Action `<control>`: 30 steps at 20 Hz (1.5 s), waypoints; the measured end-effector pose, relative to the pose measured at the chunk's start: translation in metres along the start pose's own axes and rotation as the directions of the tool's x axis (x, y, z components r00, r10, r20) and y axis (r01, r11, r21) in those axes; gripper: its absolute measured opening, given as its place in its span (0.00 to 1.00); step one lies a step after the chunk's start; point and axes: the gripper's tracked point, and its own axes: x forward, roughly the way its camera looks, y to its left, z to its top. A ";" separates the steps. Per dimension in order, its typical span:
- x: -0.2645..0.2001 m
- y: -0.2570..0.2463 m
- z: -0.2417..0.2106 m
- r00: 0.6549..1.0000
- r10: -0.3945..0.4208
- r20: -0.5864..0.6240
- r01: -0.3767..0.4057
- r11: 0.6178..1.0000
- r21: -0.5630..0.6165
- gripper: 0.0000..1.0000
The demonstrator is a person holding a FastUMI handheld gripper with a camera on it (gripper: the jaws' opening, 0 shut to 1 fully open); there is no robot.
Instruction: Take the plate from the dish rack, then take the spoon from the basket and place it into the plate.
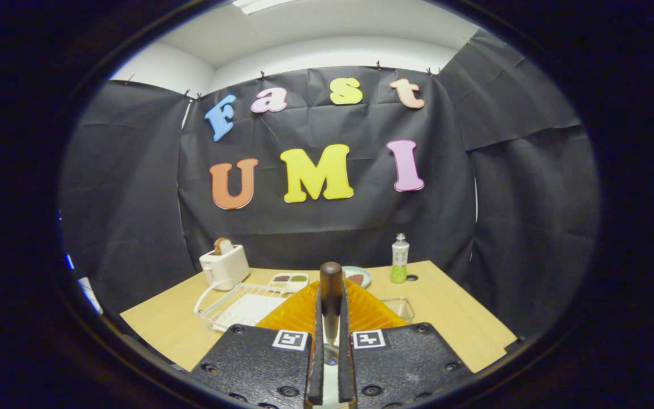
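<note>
**Spoon held upright over the orange plate**

The spoon (330, 295) stood upright between the two fingers, its dark brown rounded handle end uppermost and its pale lower part running down into the narrow gap. The bowl of the spoon was hidden low between the fingers and could not be made out. The gripper (330, 326) was nearly closed, both fingers pressed against the spoon's sides.

Just ahead of the fingers lay the ribbed orange plate (298, 312), its near part and middle covered by the gripper's black body and the spoon. To one side of it, the white wire dish rack (236, 304) sat on the wooden table (452, 307); on the other side a small wire basket (399, 308) showed partly behind the plate's edge, its contents too small to tell.

Beyond the rack stood a white toaster (225, 264) with a slice of bread (223, 245) in its slot. Further back were a small divided tray (288, 279), a pale dish (360, 276) mostly hidden behind the spoon handle, and a clear bottle (399, 258) with green liquid.
</note>
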 end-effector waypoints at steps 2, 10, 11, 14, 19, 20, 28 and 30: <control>-0.004 0.017 -0.036 0.999 0.006 -0.040 -0.007 1.000 -0.021 0.15; -0.001 0.030 -0.118 0.996 -0.068 -0.059 0.068 0.998 -0.007 0.15; 0.000 0.030 -0.123 0.995 -0.072 -0.068 0.072 0.997 -0.014 0.16; -0.007 0.029 -0.128 0.995 -0.087 -0.039 0.084 0.995 -0.059 0.16; -0.007 0.019 -0.130 0.992 -0.127 -0.018 0.125 0.988 -0.087 0.19; -0.009 0.015 -0.130 0.990 -0.138 -0.018 0.136 0.987 -0.085 0.20; -0.031 -0.022 -0.100 0.980 -0.196 0.025 0.196 0.981 -0.010 0.70; -0.035 -0.023 -0.095 0.984 -0.176 0.030 0.176 0.984 0.003 0.79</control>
